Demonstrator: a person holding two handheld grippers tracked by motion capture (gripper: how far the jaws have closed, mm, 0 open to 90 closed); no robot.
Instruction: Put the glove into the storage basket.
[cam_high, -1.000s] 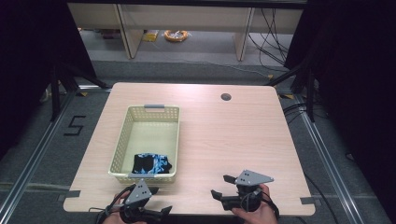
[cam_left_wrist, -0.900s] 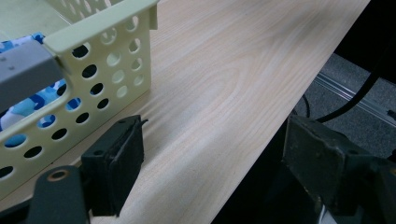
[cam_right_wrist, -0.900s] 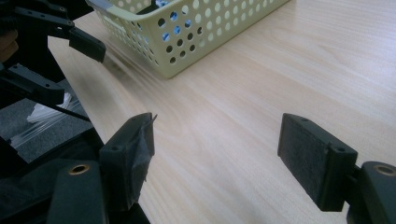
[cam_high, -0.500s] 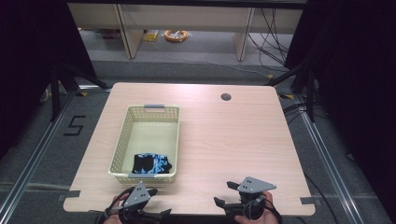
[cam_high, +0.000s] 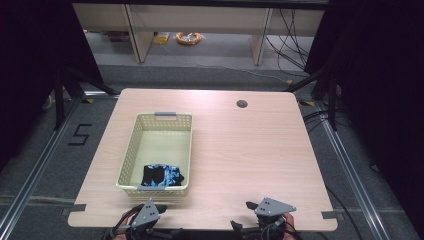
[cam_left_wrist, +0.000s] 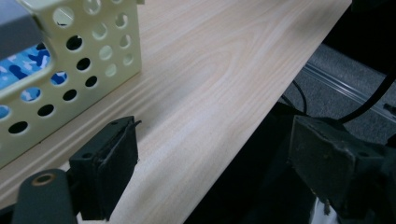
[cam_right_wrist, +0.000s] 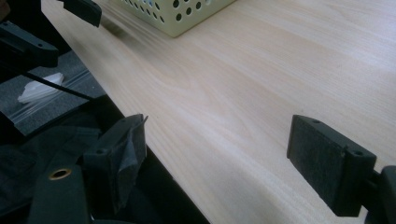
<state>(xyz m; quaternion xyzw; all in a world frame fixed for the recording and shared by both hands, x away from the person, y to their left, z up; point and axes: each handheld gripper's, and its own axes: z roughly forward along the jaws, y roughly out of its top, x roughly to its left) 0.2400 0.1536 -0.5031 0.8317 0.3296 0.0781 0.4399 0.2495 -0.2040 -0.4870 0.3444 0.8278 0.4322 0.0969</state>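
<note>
We see a pale wood-grain table (cam_high: 250, 160), a cream perforated basket (cam_high: 131, 150) left of its centre, a round cable hole (cam_high: 242, 104) beyond the basket, to its right.

Pale yellow perforated basket (cam_high: 131, 150), rectangular, upright on the left half of the table. A crumpled black-and-blue patterned cloth (cam_high: 162, 175) lies inside, against the basket's near wall.

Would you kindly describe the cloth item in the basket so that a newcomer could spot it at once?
Start at the wooden table and find the pale yellow perforated basket on its left half. In the basket's near end, closest to the person, lies a crumpled cloth. Its black and blue camouflage pattern stands out against the pale basket floor.
</note>
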